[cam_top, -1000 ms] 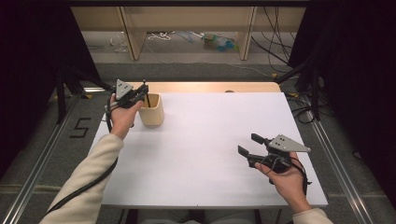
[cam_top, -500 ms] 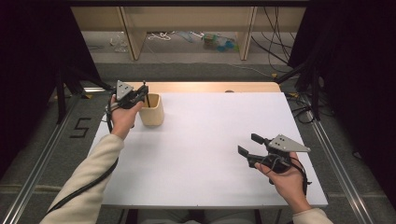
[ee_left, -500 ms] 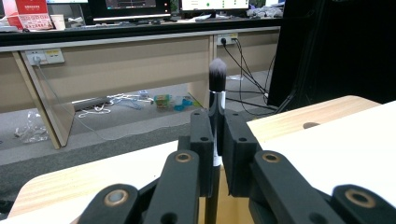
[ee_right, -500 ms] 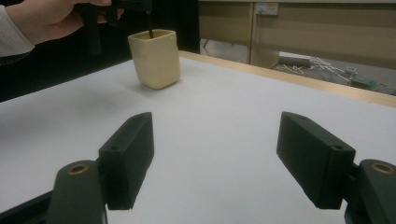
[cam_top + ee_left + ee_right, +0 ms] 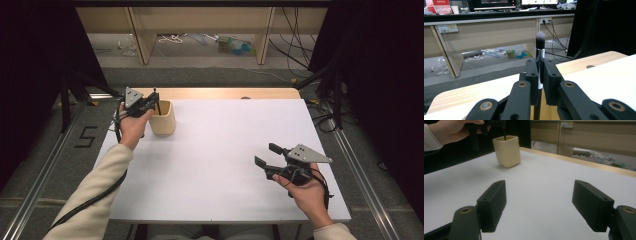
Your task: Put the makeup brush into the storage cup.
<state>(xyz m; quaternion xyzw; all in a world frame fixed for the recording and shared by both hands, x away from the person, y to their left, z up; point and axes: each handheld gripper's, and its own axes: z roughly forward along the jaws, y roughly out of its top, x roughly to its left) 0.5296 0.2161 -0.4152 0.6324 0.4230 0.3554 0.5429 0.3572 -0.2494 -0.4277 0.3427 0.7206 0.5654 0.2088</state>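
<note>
Brush [image 5: 540, 53]: clamped upright in left gripper [image 5: 539, 75], handle end inside cream cup [image 5: 163, 118] at table's [image 5: 220, 150] far left. Right gripper [image 5: 539, 202]: wide, empty, resting apart. Step, likely: lowering into cup. Next: release, withdraw upward.

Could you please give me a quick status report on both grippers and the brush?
Left gripper shut on the brush, handle down in the cream cup. Right gripper open, empty, over the white table. Nothing in the way.
</note>
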